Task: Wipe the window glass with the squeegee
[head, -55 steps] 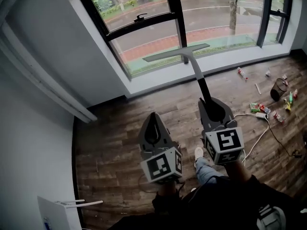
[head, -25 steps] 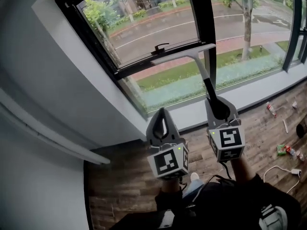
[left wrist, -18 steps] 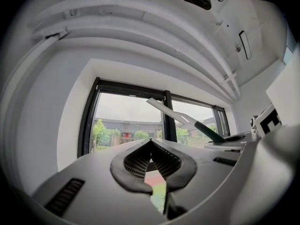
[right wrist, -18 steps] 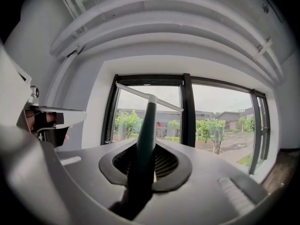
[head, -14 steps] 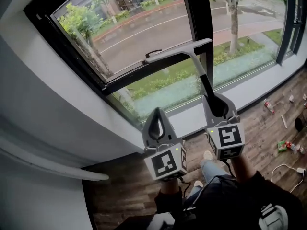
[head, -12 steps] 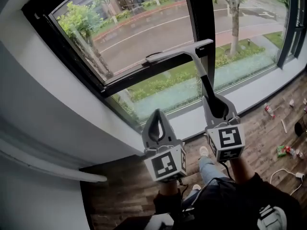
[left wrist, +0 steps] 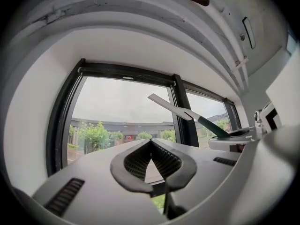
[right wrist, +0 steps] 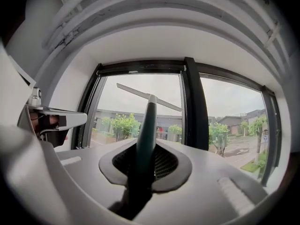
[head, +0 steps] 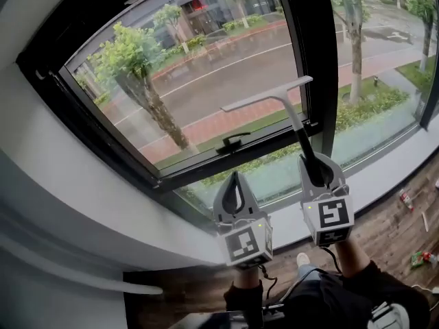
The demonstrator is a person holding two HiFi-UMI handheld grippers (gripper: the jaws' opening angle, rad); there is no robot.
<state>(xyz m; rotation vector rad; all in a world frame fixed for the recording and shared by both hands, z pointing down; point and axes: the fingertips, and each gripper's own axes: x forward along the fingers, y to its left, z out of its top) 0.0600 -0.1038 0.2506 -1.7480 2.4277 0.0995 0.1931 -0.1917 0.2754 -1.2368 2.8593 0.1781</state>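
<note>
Before the window glass (head: 206,74), squeegee (head: 274,96) raised high, right gripper (head: 317,172) fingers clamped on its handle, left gripper (head: 235,184) fingers together, empty.

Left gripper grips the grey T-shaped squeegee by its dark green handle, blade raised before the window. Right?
No: the right gripper grips the grey T-shaped squeegee by its dark green handle, as the right gripper view shows; the left gripper holds nothing. The blade is raised before the window.

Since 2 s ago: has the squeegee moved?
Yes, up: the squeegee had its blade below the window handle, at the lower pane; now the blade is above it, at the upper pane.
</note>
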